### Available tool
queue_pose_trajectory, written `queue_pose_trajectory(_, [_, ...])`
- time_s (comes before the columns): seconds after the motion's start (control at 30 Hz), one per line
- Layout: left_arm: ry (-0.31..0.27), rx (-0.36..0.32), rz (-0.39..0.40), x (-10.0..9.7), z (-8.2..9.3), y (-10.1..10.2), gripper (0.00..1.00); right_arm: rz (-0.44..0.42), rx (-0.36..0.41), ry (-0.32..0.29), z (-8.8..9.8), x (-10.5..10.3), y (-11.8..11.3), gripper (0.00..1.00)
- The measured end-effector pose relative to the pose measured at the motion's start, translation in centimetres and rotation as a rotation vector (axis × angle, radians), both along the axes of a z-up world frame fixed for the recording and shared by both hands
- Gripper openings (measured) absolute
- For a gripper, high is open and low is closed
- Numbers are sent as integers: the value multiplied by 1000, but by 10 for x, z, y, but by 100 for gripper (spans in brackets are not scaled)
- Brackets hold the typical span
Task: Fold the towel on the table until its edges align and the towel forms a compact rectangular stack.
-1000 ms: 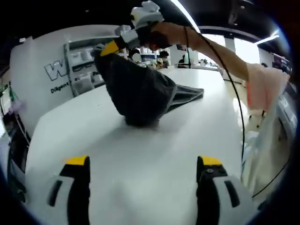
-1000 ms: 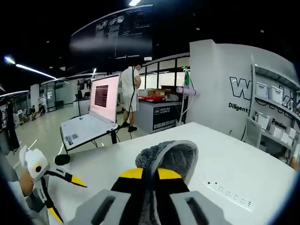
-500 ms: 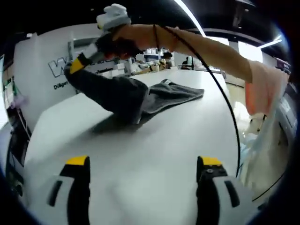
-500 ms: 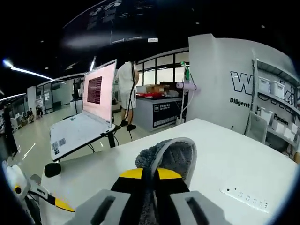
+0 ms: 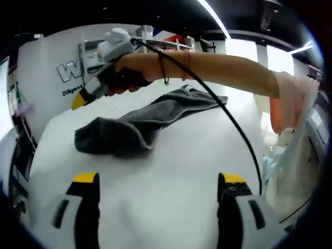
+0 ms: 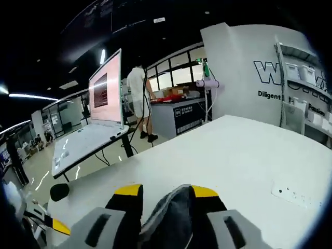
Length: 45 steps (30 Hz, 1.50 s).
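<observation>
The right gripper (image 6: 166, 193), clenched on the grey towel (image 5: 140, 122), lays a fold across the white table (image 5: 171, 176); next comes release, while the left gripper (image 5: 158, 181) waits spread and empty.

Dark grey terry towel (image 5: 140, 122) on the white table (image 5: 171, 176)
Lies loosely doubled over and rumpled, pale-piped edges unaligned.

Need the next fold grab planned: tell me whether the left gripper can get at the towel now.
Probably yes. The left gripper is open, with bare table between its fingers and the towel ahead; the right gripper holds the far side.
</observation>
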State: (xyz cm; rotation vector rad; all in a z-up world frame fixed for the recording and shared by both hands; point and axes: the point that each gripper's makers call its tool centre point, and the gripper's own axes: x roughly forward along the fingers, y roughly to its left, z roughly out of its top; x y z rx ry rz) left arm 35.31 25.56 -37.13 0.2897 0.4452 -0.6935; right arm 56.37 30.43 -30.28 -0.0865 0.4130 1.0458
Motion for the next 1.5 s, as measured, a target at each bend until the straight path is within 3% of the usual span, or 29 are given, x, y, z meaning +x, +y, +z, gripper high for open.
queue_pose_trajectory(0.23, [6, 2, -17, 1, -3, -7, 99, 51, -35, -62, 10, -15, -10, 68])
queue_pose_trajectory(0.43, [-4, -10, -20, 2, 0, -10, 99, 93, -47, -105, 21, -28, -31, 80])
queue_pose_trajectory(0.7, [-13, -26, -36, 11, 2, -18, 99, 152, -86, -193, 37, -51, -89, 96])
queue_pose_trajectory(0.8, [-8, -36, -46, 15, -1, -23, 99, 173, -115, -231, 40, -60, -116, 99])
queue_pose_trajectory(1.0, [0, -37, -52, 27, -3, -30, 99, 193, -97, -233, 45, -84, -167, 99])
queue_pose_trajectory(1.17, [3, -35, -71, 30, -2, -39, 99, 195, -119, -270, 45, -104, -213, 99])
queue_pose_trajectory(1.5, [22, -15, -77, 33, -7, -43, 99, 138, -147, -303, 47, -115, -301, 99])
